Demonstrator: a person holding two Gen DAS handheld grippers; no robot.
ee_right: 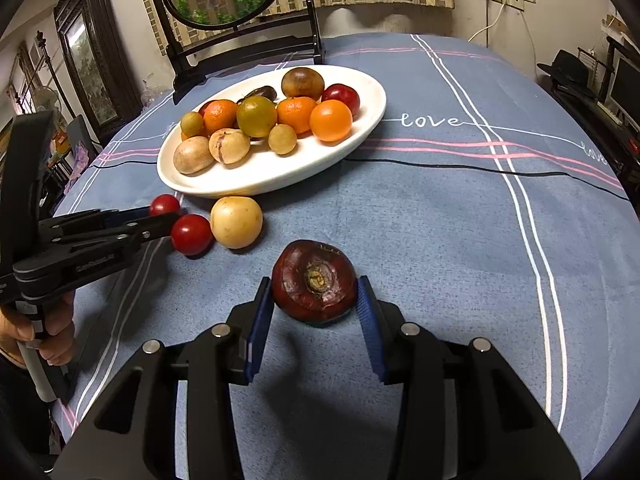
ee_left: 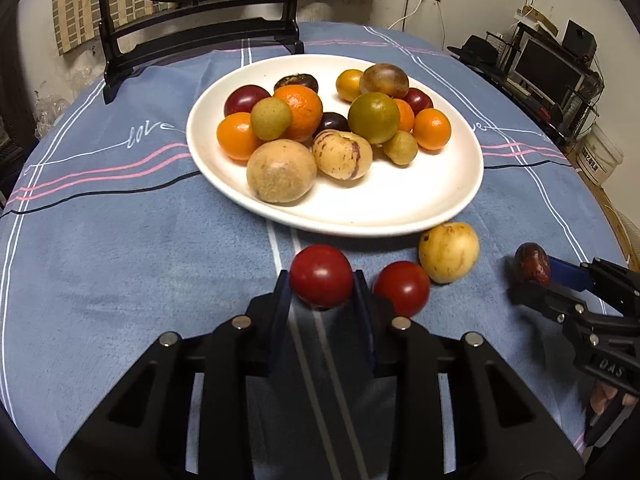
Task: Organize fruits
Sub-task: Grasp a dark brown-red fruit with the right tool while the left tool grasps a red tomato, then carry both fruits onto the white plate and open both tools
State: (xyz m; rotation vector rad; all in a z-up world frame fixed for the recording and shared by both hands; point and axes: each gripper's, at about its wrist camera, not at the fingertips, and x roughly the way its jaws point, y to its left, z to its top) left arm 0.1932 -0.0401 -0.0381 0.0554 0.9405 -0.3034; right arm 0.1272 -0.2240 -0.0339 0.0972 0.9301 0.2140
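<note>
Left gripper (ee_left: 321,280): clenched on 1 red tomato (ee_left: 321,275) between its pads. Right gripper (ee_right: 316,294): grasping 1 dark maroon fruit (ee_right: 315,281); white plate (ee_right: 360,136) at 11 o'clock.

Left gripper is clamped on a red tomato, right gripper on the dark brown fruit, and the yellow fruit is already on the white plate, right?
Not quite: the yellow fruit lies on the tablecloth beside the white plate, as the right wrist view shows. The left gripper does hold a red tomato, the right gripper the dark brown fruit.

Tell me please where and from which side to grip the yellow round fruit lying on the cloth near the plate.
Probably across the widest middle of the yellow fruit, from above: the red tomato touches one side and the plate rim crowds behind.
</note>
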